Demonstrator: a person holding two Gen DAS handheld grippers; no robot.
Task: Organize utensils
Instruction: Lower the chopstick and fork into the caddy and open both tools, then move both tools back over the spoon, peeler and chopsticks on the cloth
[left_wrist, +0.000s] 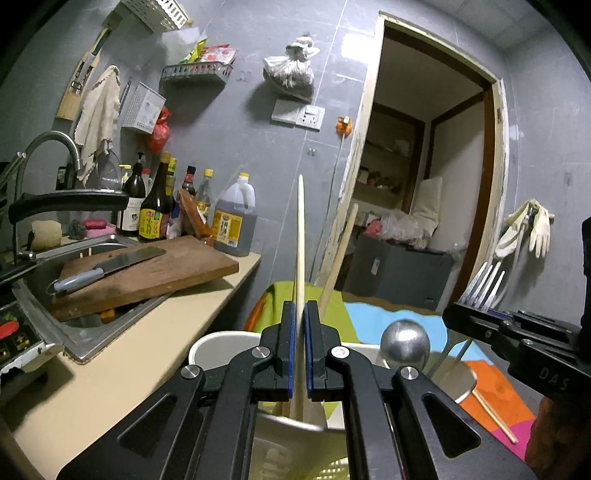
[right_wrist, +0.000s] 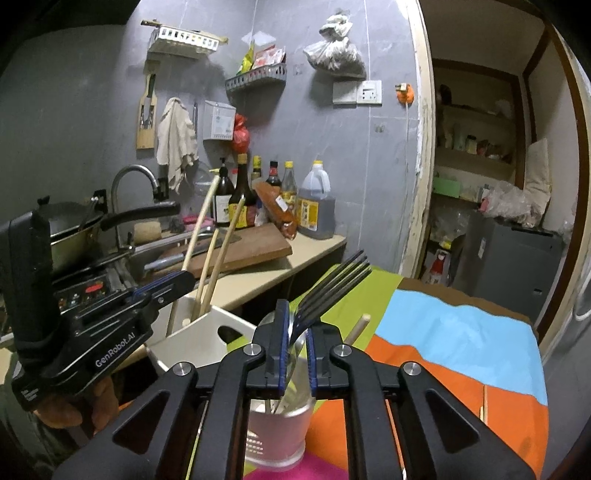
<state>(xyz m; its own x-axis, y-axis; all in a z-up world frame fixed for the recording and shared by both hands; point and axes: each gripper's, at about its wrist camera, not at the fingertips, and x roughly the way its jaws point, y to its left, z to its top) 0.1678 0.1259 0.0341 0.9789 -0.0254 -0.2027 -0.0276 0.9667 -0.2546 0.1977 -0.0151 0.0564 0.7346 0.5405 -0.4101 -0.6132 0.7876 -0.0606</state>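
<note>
Over the white plastic utensil holder (left_wrist: 210, 345), which stands on the striped, many-coloured tablecloth (right_wrist: 454, 325), both hand-held grippers work side by side. Directly above the holder's rim, the left gripper (left_wrist: 300, 314) has its blue-padded jaws pressed narrowly onto a pale wooden chopstick (left_wrist: 300, 229), which stands nearly upright with its tip rising well above the holder and its lower end reaching down inside. Just right of the holder stands a clear glass cup (right_wrist: 280, 428), and above it the right gripper (right_wrist: 295, 328) has its jaws a little apart around the handle of a steel fork (right_wrist: 332, 280); the tines slant up and to the right (whether the pads actually press the handle cannot be told). More wooden chopsticks (right_wrist: 212, 254) lean out of the holder's far compartment, and a round metal ladle bowl (left_wrist: 405, 341) shows between holder and right gripper. One loose chopstick (left_wrist: 495, 415) lies on the cloth right of the holder.
</note>
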